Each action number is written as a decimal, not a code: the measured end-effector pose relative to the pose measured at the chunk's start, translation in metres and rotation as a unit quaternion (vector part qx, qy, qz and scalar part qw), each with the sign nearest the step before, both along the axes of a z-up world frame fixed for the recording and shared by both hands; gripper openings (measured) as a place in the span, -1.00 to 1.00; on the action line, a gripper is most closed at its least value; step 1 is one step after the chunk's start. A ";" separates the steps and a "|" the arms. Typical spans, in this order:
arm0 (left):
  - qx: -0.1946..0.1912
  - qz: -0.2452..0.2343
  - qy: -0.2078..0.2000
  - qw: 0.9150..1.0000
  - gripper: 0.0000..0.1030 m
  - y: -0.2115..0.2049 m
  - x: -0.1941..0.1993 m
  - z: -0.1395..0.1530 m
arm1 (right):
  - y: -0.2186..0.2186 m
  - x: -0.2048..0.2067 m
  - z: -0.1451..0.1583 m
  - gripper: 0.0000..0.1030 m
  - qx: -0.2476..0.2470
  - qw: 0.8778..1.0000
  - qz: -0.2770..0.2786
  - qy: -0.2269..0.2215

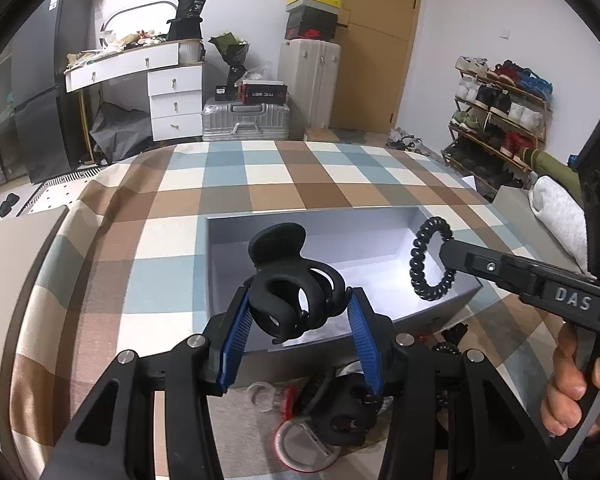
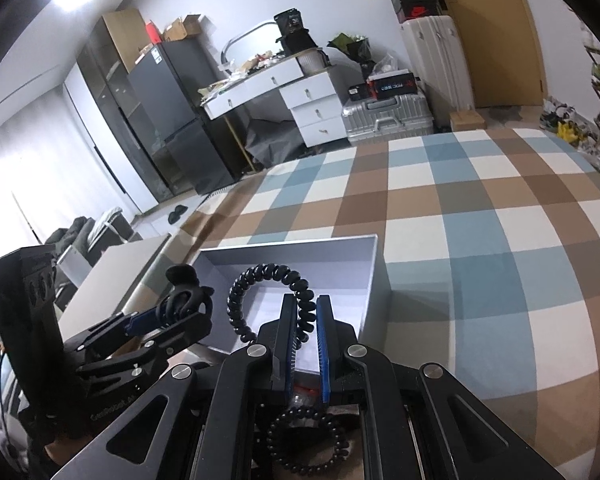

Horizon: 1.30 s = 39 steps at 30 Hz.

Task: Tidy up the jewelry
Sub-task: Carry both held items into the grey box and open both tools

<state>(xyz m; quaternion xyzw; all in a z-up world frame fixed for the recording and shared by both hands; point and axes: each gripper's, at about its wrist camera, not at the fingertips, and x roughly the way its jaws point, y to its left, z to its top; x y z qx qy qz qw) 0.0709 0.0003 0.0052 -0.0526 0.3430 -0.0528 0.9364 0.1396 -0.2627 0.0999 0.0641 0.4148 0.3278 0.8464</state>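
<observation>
While left tongs [image 1: 300, 312] pinch claw clip [image 1: 296, 292], right tongs [image 2: 305, 320] grip coiled tie [image 2: 268, 292].

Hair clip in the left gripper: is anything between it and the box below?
Nothing visible. The left gripper holds the hair clip over the open grey box, whose floor below looks bare. The right gripper hangs a coil hair tie over the box's right side, apart from the clip.

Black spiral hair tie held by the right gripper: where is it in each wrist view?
Left wrist view: black spiral hair tie at right of centre, hanging over the grey box.
Right wrist view: lower centre, looping up from between the jaws.
Shared landmark: the grey box on the checked cloth.
</observation>
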 end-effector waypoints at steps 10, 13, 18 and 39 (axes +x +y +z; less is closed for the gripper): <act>-0.007 -0.005 0.005 1.000 -0.17 -0.005 -0.002 0.002 | -0.009 0.005 -0.003 -0.83 -0.003 1.000 -0.014 0.011; -0.005 -0.002 0.004 1.000 -0.17 -0.005 -0.003 0.004 | -0.007 0.004 -0.002 -0.83 0.001 1.000 -0.009 0.012; -0.011 0.002 0.002 1.000 -0.17 -0.003 -0.005 0.008 | -0.001 0.000 0.002 -0.77 0.004 1.000 0.010 0.003; 0.021 0.035 -0.006 0.999 0.72 -0.014 -0.031 0.020 | -0.022 -0.032 0.025 0.94 -0.020 0.999 0.025 -0.039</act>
